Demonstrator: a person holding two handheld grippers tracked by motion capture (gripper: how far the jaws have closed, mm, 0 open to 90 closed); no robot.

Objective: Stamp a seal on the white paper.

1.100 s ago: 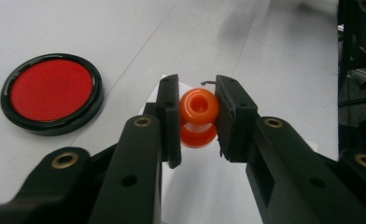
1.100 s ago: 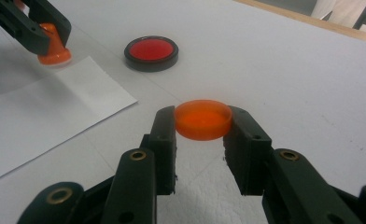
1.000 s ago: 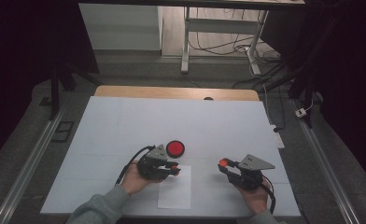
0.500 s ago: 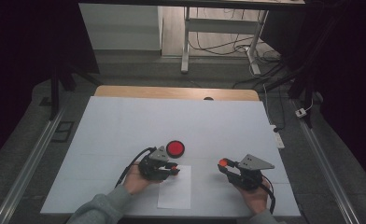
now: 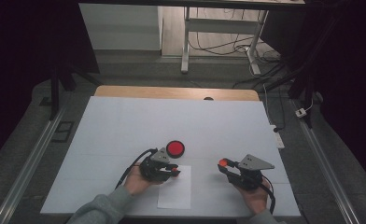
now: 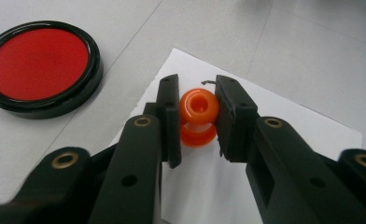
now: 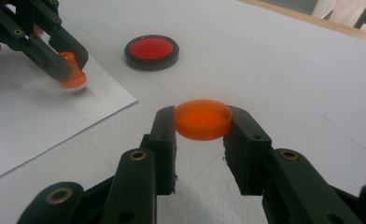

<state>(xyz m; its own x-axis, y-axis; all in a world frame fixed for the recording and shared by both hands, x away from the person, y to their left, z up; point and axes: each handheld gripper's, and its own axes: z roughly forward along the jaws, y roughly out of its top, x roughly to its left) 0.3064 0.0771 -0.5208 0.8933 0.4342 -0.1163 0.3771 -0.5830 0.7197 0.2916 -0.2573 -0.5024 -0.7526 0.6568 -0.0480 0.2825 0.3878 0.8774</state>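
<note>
My left gripper is shut on a small orange stamp with a knob-shaped handle. The stamp stands with its base down on a white sheet of paper, near the sheet's far corner. In the high view the left gripper lies at the paper's top edge. My right gripper is shut on a flat round orange lid, held just above the table to the right of the sheet. The high view has that right gripper pointing left.
A round red ink pad in a black case sits on the white table, just beyond the left gripper. It lies close to the stamp in the left gripper view, ink pad at the upper left. A wooden edge borders the table's far side.
</note>
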